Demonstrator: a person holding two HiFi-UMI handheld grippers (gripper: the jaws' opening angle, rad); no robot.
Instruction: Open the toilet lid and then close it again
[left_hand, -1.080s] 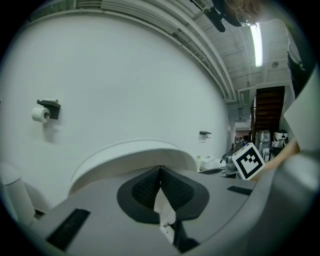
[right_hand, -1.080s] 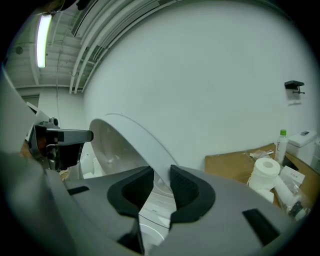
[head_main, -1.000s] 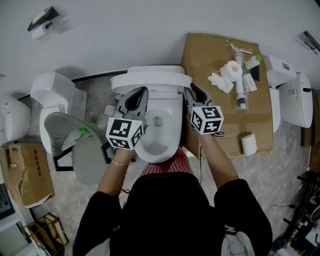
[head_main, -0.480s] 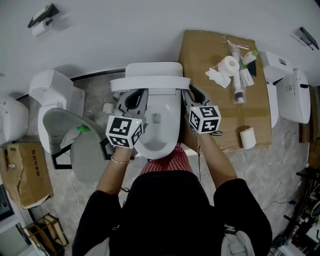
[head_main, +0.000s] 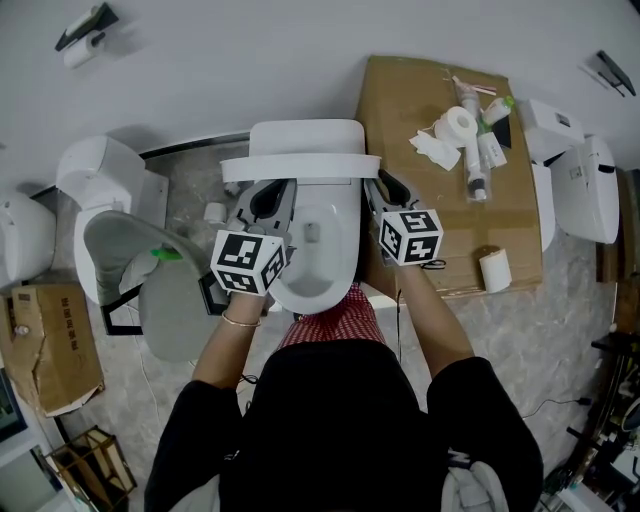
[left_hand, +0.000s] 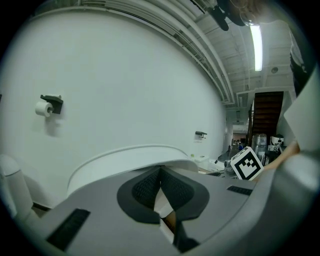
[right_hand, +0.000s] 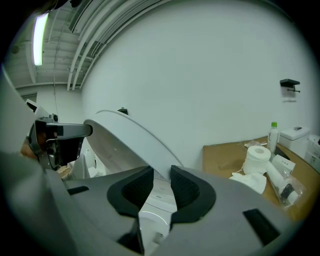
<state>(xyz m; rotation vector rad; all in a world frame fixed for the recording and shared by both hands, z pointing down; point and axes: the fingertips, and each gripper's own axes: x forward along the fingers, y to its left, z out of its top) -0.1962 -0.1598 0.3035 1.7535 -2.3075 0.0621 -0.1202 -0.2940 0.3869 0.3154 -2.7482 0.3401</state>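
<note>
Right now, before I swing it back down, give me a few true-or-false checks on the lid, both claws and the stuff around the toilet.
1. The lid stands raised above the bowl. True.
2. The right claw has the lid's edge between its jaws. True.
3. The left claw has its jaws spread wide. False: the tips of its jaws meet, just in front of the lid.
4. The cardboard with the loose paper roll lies on the person's left. False: it lies on the right of the toilet.
5. The wall holder is bare. False: a roll hangs on it.
</note>
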